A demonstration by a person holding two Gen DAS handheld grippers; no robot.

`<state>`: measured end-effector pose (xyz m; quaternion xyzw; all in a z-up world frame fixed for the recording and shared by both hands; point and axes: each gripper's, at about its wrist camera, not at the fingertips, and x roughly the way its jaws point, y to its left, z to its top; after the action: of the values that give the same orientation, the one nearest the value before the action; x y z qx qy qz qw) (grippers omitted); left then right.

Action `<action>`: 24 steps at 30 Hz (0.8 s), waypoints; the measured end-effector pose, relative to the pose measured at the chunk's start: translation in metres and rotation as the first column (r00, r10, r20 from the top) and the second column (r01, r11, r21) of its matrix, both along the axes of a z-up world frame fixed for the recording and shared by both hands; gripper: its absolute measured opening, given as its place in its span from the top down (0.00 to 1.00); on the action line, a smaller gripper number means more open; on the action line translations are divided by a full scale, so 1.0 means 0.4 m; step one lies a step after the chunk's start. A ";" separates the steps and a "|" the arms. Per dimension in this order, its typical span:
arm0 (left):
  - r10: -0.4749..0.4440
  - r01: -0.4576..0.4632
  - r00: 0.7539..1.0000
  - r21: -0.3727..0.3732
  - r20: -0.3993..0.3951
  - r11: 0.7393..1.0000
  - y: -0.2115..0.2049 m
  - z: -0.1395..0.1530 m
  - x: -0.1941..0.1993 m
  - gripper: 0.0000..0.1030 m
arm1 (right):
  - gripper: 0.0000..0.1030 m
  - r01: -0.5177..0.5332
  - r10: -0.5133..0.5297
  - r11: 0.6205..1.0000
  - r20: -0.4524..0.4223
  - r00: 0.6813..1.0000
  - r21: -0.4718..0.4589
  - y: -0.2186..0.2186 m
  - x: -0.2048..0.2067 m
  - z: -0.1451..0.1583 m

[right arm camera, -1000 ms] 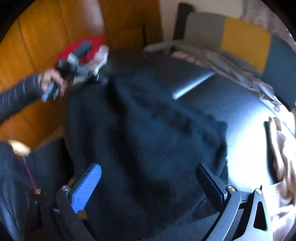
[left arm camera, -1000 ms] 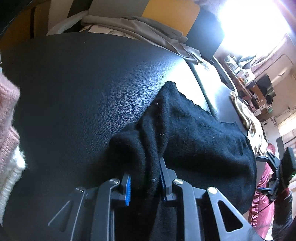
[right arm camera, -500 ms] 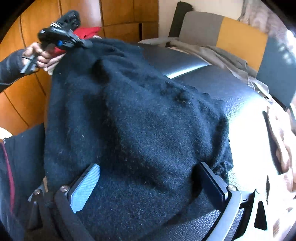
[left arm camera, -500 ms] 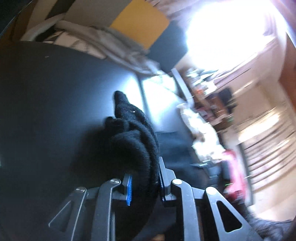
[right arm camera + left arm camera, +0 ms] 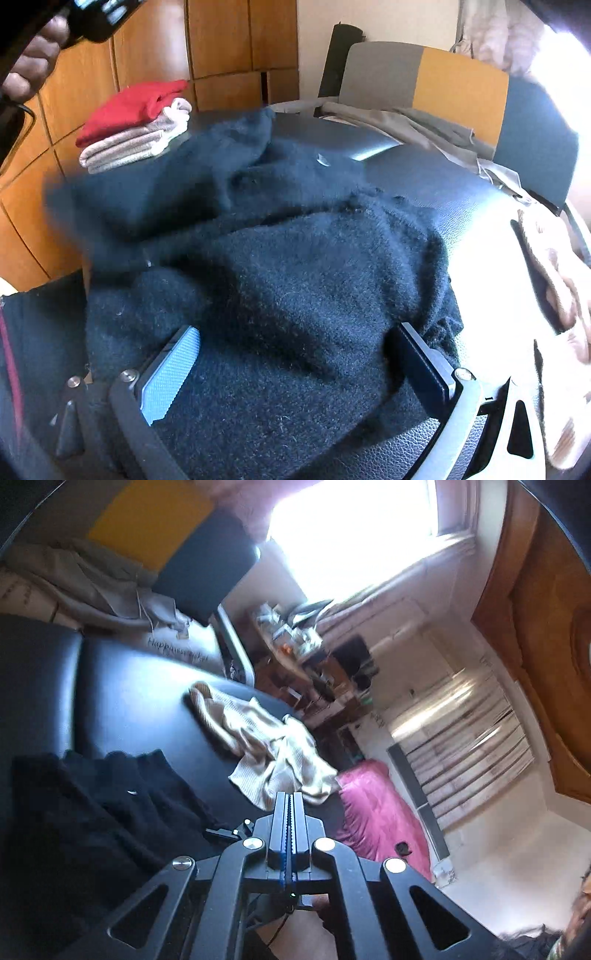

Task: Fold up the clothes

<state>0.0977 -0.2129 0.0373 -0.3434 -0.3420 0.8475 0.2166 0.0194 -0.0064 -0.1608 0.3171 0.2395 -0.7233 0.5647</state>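
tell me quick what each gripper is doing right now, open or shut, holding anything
Left gripper: shut, nothing between its pads.
Right gripper: open, jaws wide, black sweater lying between them, not pinched.

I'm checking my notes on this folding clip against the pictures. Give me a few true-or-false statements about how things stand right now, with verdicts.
1. The left gripper is shut with nothing between its fingers. True.
2. The right gripper is shut tight on the black sweater. False: its fingers stand wide apart, with the sweater lying between them.
3. A red garment tops the folded stack by the wooden wall. True.
4. The beige garment is neatly folded. False: it lies crumpled on the black surface.
5. The black sweater hangs in the air. False: it lies bunched on the surface.
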 end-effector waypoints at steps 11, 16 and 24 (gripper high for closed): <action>0.076 0.091 0.965 -0.591 0.252 0.802 0.034 -0.132 0.053 0.34 | 0.00 -0.001 0.001 1.000 0.003 1.000 -0.021 -0.002 -0.028 0.008; 0.031 0.183 0.962 -0.727 0.271 0.662 0.148 -0.176 0.024 0.31 | 0.00 0.000 0.000 1.000 -0.001 1.000 -0.023 -0.003 -0.029 0.009; 0.182 0.202 0.924 -0.836 0.335 0.510 0.207 -0.320 -0.062 0.31 | 0.00 0.002 -0.002 0.999 -0.006 1.000 -0.036 0.003 -0.025 0.010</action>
<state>0.0728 -0.1299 -0.0906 -0.5648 0.0895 0.8190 -0.0478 0.0095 -0.0050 -0.1566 0.3050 0.2279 -0.7289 0.5689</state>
